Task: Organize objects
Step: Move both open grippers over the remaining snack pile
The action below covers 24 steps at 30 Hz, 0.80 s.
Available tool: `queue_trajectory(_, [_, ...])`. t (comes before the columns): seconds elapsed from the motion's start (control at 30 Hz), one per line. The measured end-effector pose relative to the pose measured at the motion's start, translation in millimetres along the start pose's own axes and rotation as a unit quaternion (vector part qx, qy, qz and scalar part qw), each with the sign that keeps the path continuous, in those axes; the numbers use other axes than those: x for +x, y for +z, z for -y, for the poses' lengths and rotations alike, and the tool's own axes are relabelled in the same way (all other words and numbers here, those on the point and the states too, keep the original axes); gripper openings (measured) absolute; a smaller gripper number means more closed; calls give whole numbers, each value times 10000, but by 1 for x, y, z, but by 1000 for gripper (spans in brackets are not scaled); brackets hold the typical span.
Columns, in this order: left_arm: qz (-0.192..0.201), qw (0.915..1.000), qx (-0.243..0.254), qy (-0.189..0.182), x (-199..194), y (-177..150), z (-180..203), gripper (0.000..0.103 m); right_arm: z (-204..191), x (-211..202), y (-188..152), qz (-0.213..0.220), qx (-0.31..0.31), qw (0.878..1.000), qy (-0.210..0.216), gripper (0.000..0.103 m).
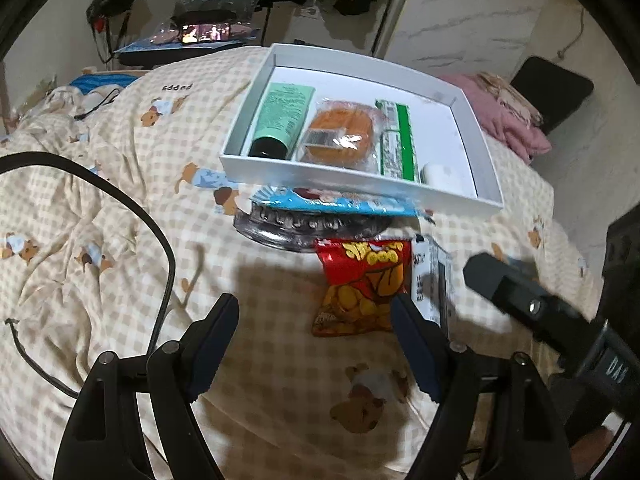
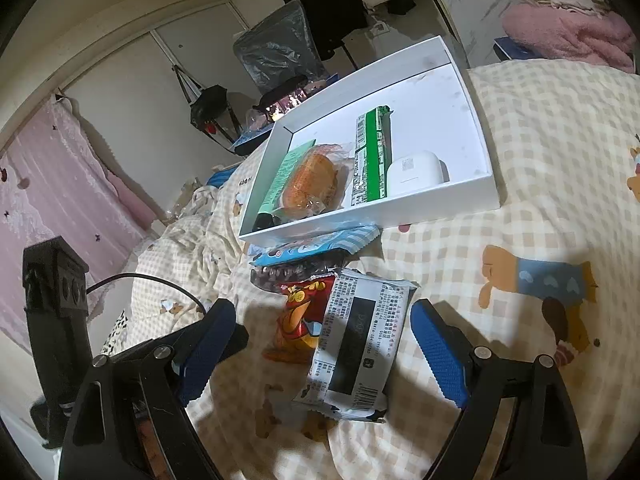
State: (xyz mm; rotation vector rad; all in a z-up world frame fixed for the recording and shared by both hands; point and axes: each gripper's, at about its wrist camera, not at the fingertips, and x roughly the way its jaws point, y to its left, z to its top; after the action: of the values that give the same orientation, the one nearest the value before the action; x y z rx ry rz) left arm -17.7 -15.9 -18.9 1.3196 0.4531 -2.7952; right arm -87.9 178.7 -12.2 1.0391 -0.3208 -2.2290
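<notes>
A white box [image 1: 320, 176] [image 2: 440, 204] lies on the checked bedspread and holds a green tube [image 1: 286, 114], an orange wrapped bun [image 1: 340, 130] [image 2: 312, 184], a green pack [image 1: 396, 140] [image 2: 370, 156] and a white case [image 2: 416, 174]. In front of it lie a blue packet [image 1: 340, 202] [image 2: 316, 246], a dark ruffled packet [image 1: 304, 228], a red snack bag [image 1: 360, 284] [image 2: 298, 320] and a white-and-black packet [image 2: 356, 344] [image 1: 430, 280]. My left gripper [image 1: 316, 316] is open, with the red bag by its right finger. My right gripper [image 2: 322, 328] is open around the white-and-black packet.
A black cable [image 1: 160, 240] runs over the bedspread on the left. A pink blanket [image 1: 512, 116] [image 2: 568, 32] lies at the far right of the bed. A stand with a black bag [image 2: 280, 52] and a dark stool [image 1: 552, 88] stand beyond the bed.
</notes>
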Motion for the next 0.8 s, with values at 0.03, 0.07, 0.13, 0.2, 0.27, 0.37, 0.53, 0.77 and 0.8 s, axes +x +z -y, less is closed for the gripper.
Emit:
queue_trajectory(0.03, [-1,10000,54,58,0,-1,2,81,1,-1,0,13,18,10000,-18,90])
queue_trajectory(0.07, [11,9999,103,81,0,-2,4,81,2,-1,1,21,41,10000,-44,90])
queue_trajectory(0.13, [0,9998,197,93,0,-3,7,81,4,-3,1,81,73,9999,-125,90])
queue_trajectory(0.2, [-94,9993,260,-259,1,-4,10,81,4,-6,2,175,36,9997,-189,90])
queue_trajectory(0.27, [-163,9987,318,-365,3,-5,13,81,4,-7,2,211,14,9996,-203,90])
queue_trajectory(0.37, [-266,9985,380,-297,5,-7,15,81,7,-5,2,154,86,9998,-123,90])
queue_trajectory(0.53, [-331,9988,145,-334,7,-6,8,81,14,-3,2,67,303,9995,-28,90])
queue_trajectory(0.77, [-390,9976,75,-569,6,-6,8,81,15,-4,3,97,384,9992,35,90])
queue_trajectory(0.8, [-398,9975,67,-582,7,-6,8,78,15,-4,3,94,360,9993,25,90])
